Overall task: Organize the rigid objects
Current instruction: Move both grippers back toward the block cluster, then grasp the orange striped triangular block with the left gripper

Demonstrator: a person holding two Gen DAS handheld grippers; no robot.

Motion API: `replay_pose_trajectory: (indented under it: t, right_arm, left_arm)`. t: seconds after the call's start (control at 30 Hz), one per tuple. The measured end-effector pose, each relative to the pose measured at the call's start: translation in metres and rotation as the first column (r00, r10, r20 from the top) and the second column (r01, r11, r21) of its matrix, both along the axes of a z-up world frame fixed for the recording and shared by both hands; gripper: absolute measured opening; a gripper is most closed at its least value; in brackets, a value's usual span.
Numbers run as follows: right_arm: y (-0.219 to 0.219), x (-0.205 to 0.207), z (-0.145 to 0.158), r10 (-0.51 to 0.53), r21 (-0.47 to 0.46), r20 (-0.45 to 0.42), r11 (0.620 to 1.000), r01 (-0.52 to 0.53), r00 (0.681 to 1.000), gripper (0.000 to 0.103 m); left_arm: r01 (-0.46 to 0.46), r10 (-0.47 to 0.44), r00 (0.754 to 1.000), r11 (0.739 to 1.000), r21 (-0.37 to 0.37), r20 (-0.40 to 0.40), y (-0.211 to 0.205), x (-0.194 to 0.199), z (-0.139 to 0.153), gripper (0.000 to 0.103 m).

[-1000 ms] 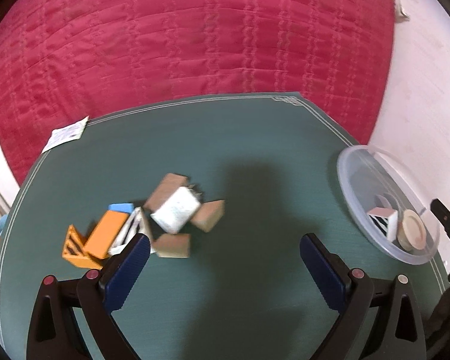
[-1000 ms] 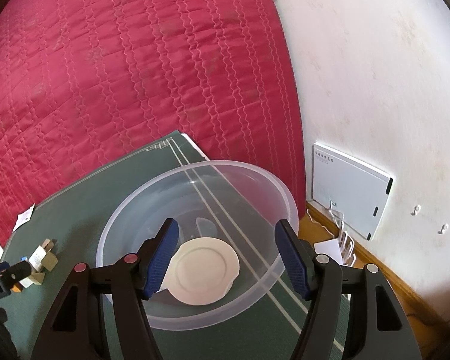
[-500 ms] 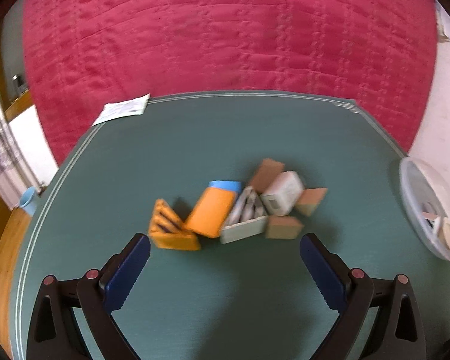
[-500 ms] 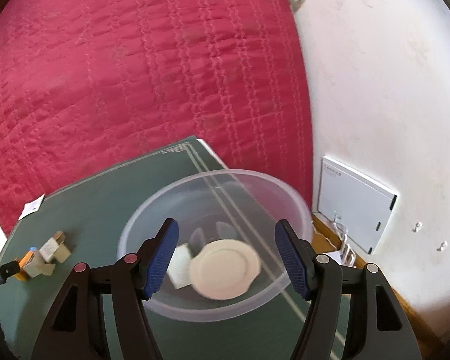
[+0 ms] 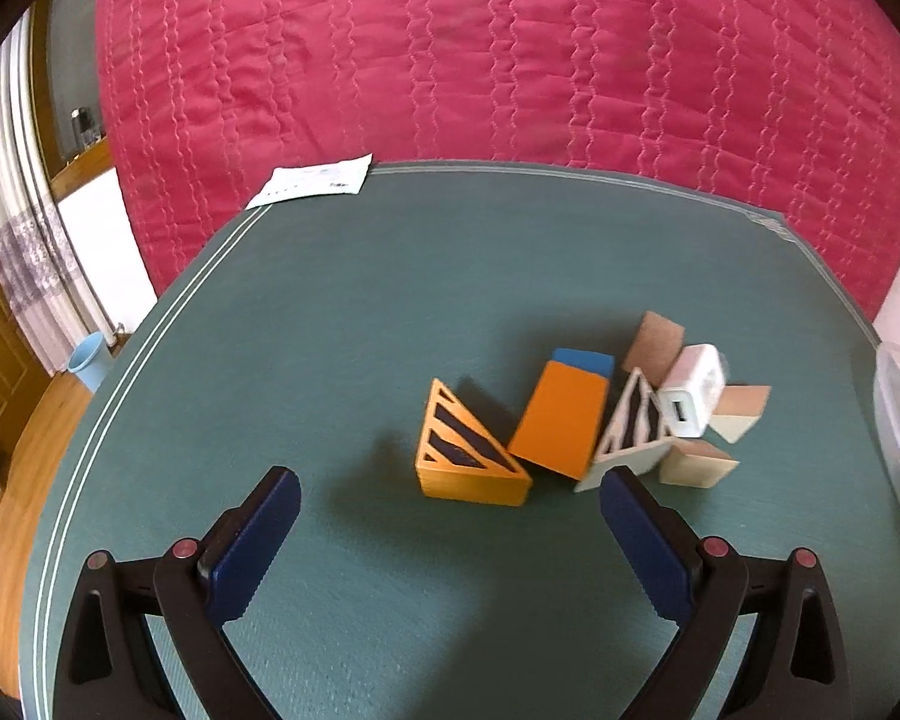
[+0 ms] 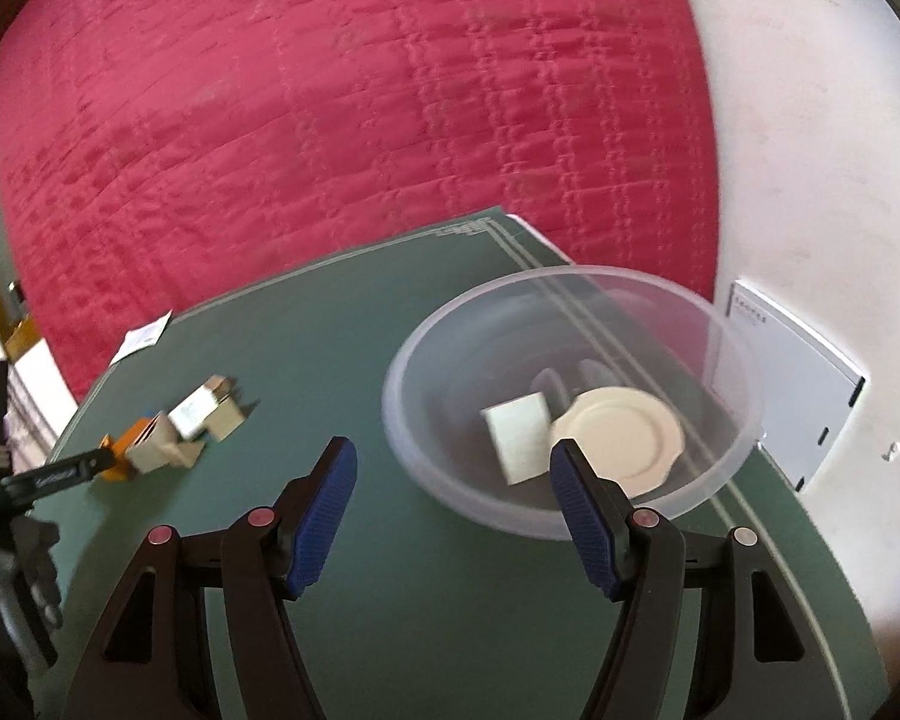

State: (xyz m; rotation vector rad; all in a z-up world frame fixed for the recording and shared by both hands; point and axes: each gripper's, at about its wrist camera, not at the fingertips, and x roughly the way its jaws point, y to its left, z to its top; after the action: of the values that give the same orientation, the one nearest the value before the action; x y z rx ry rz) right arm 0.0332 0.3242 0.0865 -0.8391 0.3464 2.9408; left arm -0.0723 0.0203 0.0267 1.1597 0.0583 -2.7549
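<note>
A cluster of blocks lies on the green table [image 5: 306, 312]: an orange striped wedge [image 5: 465, 456], an orange block [image 5: 561, 423] with a blue piece behind it, a white striped wedge [image 5: 630, 426], a white charger cube [image 5: 693, 390] and several tan wooden blocks [image 5: 699, 465]. My left gripper [image 5: 450, 501] is open and empty, just in front of the orange wedge. My right gripper [image 6: 453, 468] is open and empty, in front of the clear bowl [image 6: 576, 285], which holds a white block [image 6: 519, 435] and a cream disc [image 6: 621, 438]. The cluster also shows in the right wrist view [image 6: 174, 432].
A paper slip [image 5: 312, 186] lies at the table's far left corner. A red quilted bed [image 5: 480, 60] stands behind the table. The bowl's rim [image 5: 897, 438] shows at the right edge. A white panel [image 6: 792, 378] leans on the wall. A blue cup [image 5: 90, 360] sits on the floor at left.
My left gripper has swung left, so the blocks now lie ahead and to the right. My right gripper has moved back and left from over the bowl. Both stay open.
</note>
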Motion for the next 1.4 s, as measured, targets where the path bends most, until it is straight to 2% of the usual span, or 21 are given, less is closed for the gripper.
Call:
replay_pose_trajectory:
  t: [0.37, 0.47, 0.7, 0.77, 0.8, 1.0, 1.07, 1.17, 1.4]
  right_arm:
    - [-0.038, -0.003, -0.007, 0.109, 0.026, 0.046, 0.994, -0.110, 0.993, 0.068]
    - [-0.047, -0.004, -0.011, 0.128, 0.029, 0.062, 0.991, -0.129, 0.990, 0.068]
    - [-0.070, -0.010, -0.013, 0.179, 0.042, 0.092, 0.982, -0.183, 0.980, 0.068]
    - [-0.078, -0.013, -0.016, 0.202, 0.041, 0.107, 0.978, -0.207, 0.974, 0.068]
    - [-0.081, -0.015, -0.016, 0.211, 0.038, 0.114, 0.976, -0.216, 0.971, 0.068]
    - [-0.103, -0.025, -0.022, 0.275, 0.026, 0.157, 0.959, -0.282, 0.949, 0.068]
    - [-0.110, -0.029, -0.024, 0.296, 0.015, 0.170, 0.953, -0.303, 0.940, 0.068]
    - [-0.120, -0.038, -0.026, 0.320, 0.000, 0.186, 0.945, -0.326, 0.929, 0.068]
    - [-0.139, -0.059, -0.025, 0.363, -0.036, 0.210, 0.931, -0.364, 0.908, 0.068]
  left_arm:
    - [-0.005, 0.006, 1.000, 1.000, -0.025, 0.011, -0.010, -0.013, -0.011, 0.101]
    - [0.004, -0.004, 1.000, 1.000, -0.020, 0.017, -0.012, -0.015, -0.014, 0.096]
    - [0.057, -0.058, 0.998, 0.997, 0.042, 0.028, -0.017, -0.018, -0.019, 0.067]
    - [0.082, -0.083, 0.996, 0.995, 0.052, 0.025, -0.016, -0.016, -0.019, 0.046]
    - [0.092, -0.093, 0.995, 0.994, 0.055, 0.025, -0.015, -0.015, -0.019, 0.042]
    - [0.082, -0.080, 0.996, 0.993, 0.082, -0.031, -0.021, -0.006, -0.012, 0.041]
    - [0.070, -0.066, 0.997, 0.994, 0.084, -0.047, -0.024, -0.003, -0.010, 0.037]
    - [0.055, -0.050, 0.997, 0.994, 0.097, -0.054, -0.029, 0.001, -0.010, 0.031]
    - [0.037, -0.030, 0.998, 0.989, 0.141, -0.054, -0.040, 0.005, -0.010, 0.031]
